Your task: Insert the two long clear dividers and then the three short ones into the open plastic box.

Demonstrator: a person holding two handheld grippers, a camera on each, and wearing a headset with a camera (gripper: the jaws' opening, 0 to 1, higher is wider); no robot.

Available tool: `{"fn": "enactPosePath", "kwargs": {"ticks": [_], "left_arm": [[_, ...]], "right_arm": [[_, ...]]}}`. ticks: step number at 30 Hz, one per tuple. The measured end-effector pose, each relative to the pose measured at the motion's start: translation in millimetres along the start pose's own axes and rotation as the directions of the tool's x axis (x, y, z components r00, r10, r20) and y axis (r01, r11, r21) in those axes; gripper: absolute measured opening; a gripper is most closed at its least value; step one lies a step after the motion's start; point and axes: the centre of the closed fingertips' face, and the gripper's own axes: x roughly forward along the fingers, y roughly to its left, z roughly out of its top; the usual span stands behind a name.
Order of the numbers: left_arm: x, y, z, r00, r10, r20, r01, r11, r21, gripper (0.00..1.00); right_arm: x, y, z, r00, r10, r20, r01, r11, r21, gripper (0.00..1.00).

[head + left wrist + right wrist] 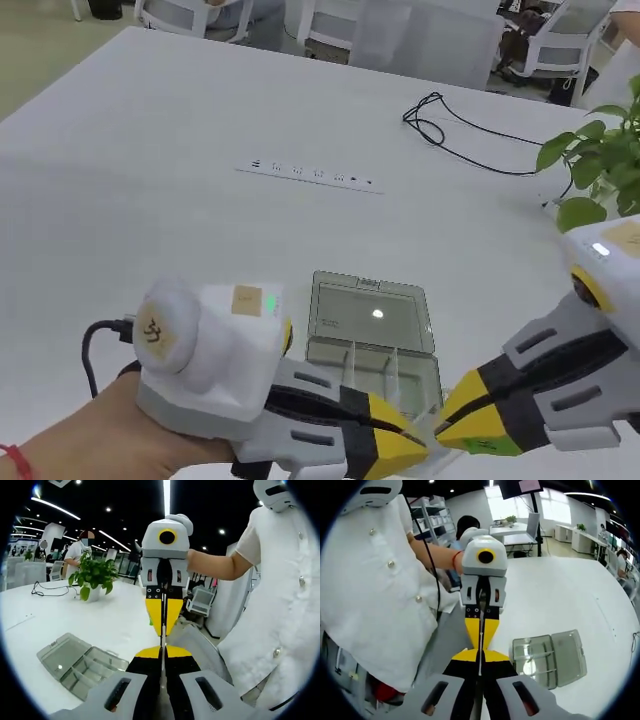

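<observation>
The open clear plastic box [327, 352] lies on the white table, lid flat behind it, with clear dividers standing in its tray. Over its near right corner my left gripper [420, 441] and right gripper [446, 427] meet tip to tip, both shut. A thin clear divider [428, 418] is pinched edge-on between them. In the left gripper view my left gripper [162, 652] faces the right gripper [162, 629], and the box [55, 652] sits low on the left. In the right gripper view my right gripper [480, 653] faces the left gripper [481, 641], with the box [570, 655] to the right.
A row of inset sockets [310, 172] lies mid-table and a black cable [460, 130] loops at the far right. A potted plant [600, 160] stands at the right edge. Chairs line the far side. The person's white shirt [280, 605] is close behind the grippers.
</observation>
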Motion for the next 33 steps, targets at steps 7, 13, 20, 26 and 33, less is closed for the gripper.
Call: {"fn": "enactPosePath", "kwargs": {"ticks": [7,13,20,26,33], "left_arm": [[-0.3,1.7,-0.9,0.9998,0.018,0.0,-0.018,1.0,-0.006,0.0],[-2.3,3.0,-1.2,0.9994,0.034,0.008,-0.034,0.999,-0.029,0.02],[-6.9,6.0,-6.8,0.9977,0.068,0.002,-0.068,0.997,-0.037,0.07],[-14.1,10.5,-11.7,0.9944,0.105,-0.008,-0.105,0.994,-0.036,0.11],[-26.8,18.4,-18.8,0.9854,0.17,-0.015,-0.17,0.985,-0.036,0.18]], "right_arm": [[1.2,-2.5,-0.8,1.0,-0.008,-0.005,0.008,1.0,-0.003,0.03],[2.4,-2.9,-1.1,0.9998,-0.013,-0.013,0.013,1.0,-0.005,0.03],[2.2,-3.7,1.5,0.9996,-0.025,-0.012,0.025,1.0,-0.011,0.03],[0.3,-6.1,4.5,0.9991,-0.041,-0.006,0.041,0.999,-0.012,0.03],[-1.8,-10.5,8.0,0.9981,-0.062,-0.005,0.062,0.998,-0.015,0.03]]}}
